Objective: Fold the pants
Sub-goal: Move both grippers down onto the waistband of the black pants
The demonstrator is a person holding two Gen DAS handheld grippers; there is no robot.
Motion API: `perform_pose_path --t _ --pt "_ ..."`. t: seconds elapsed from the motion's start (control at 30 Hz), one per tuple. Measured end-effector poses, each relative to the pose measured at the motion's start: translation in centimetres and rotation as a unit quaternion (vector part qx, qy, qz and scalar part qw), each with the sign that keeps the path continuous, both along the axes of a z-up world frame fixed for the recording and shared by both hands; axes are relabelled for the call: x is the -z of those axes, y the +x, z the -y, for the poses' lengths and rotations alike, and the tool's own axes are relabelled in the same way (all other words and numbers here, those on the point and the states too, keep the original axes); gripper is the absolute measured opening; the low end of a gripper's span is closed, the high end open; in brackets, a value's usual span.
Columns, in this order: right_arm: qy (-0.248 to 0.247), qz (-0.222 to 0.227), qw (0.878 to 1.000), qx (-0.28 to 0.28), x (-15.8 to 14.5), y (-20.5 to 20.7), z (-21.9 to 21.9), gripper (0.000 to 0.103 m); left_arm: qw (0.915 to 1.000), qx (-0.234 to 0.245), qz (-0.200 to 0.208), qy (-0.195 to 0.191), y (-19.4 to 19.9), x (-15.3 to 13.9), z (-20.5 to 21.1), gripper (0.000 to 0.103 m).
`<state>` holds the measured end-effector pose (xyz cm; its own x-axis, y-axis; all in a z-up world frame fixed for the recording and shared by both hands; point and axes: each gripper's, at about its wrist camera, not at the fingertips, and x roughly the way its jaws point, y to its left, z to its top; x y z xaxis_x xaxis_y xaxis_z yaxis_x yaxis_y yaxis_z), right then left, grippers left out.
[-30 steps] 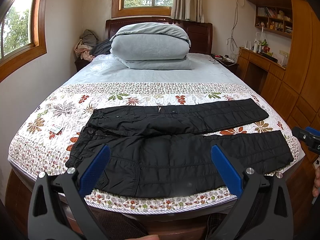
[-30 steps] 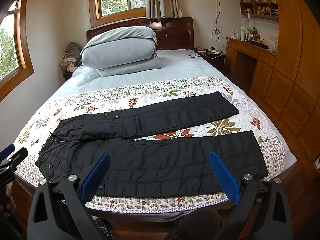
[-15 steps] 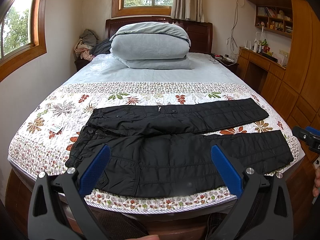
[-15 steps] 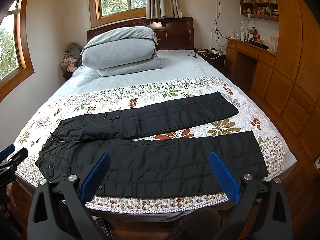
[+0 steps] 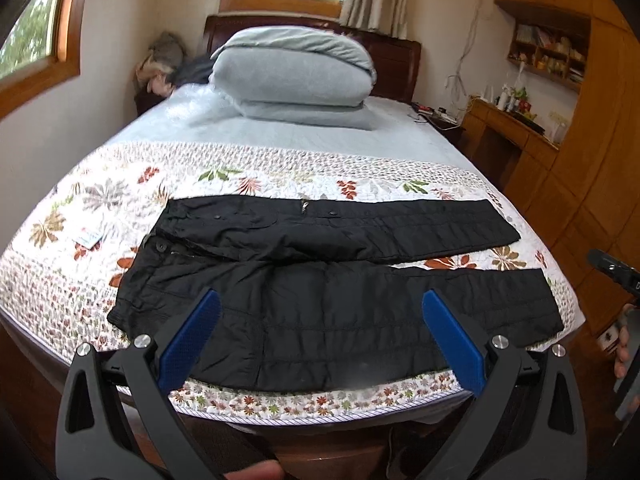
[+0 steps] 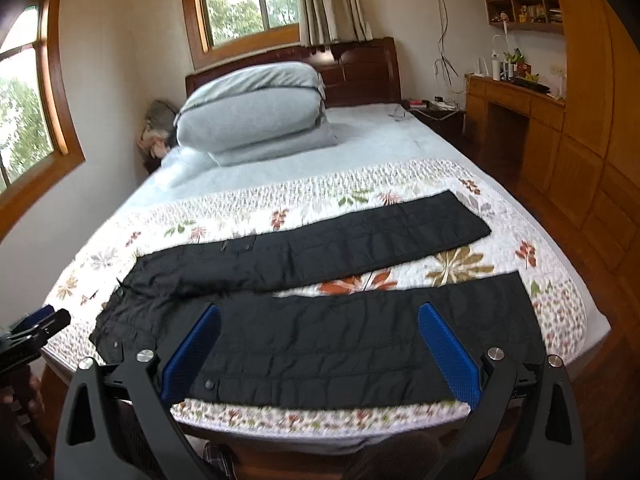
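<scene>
Black quilted pants [image 5: 332, 280] lie spread on the floral quilted bed [image 5: 280, 168] — left gripper [image 5: 320, 340] and right gripper [image 6: 320, 344] hover at six o'clock, jaws wide, empty.

The left gripper [image 5: 320, 338] is hovering with its blue-padded fingers [image 5: 188, 346] spread wide, gripping nothing. The right gripper [image 6: 319, 350] is likewise hanging with fingers [image 6: 450, 350] wide apart and empty. Both are pointing forward, side by side.
</scene>
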<state>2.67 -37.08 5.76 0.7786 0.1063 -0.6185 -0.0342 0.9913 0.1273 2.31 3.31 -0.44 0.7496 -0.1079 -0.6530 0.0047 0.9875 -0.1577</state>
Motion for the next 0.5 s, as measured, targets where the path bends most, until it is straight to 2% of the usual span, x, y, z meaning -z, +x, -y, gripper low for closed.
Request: perform_pose_path --t 0.1,0.23,0.33,0.4,0.5 --pt "0.006 -0.055 0.998 -0.011 -0.1 4.1 2.7 0.1 0.999 -0.014 -0.041 -0.005 3.2 0.3 -2.2 0.101" --pt "0.001 -0.133 0.991 -0.025 1.2 11.3 6.2 0.1 0.994 -0.019 -0.108 -0.007 9.1 1.1 -5.9 0.101" --pt "0.058 -0.198 0.978 -0.028 3.3 17.3 9.8 0.1 0.9844 -0.011 -0.173 -0.028 14.3 2.8 -9.2 0.101" --pt "0.073 -0.227 0.971 -0.02 4.5 21.1 11.9 0.1 0.9748 -0.023 -0.219 -0.039 18.0 4.2 -11.7 0.101" --pt "0.049 -0.252 0.967 -0.001 5.7 26.3 14.0 0.1 0.9562 -0.047 -0.278 -0.08 23.1 6.6 -15.7 0.101"
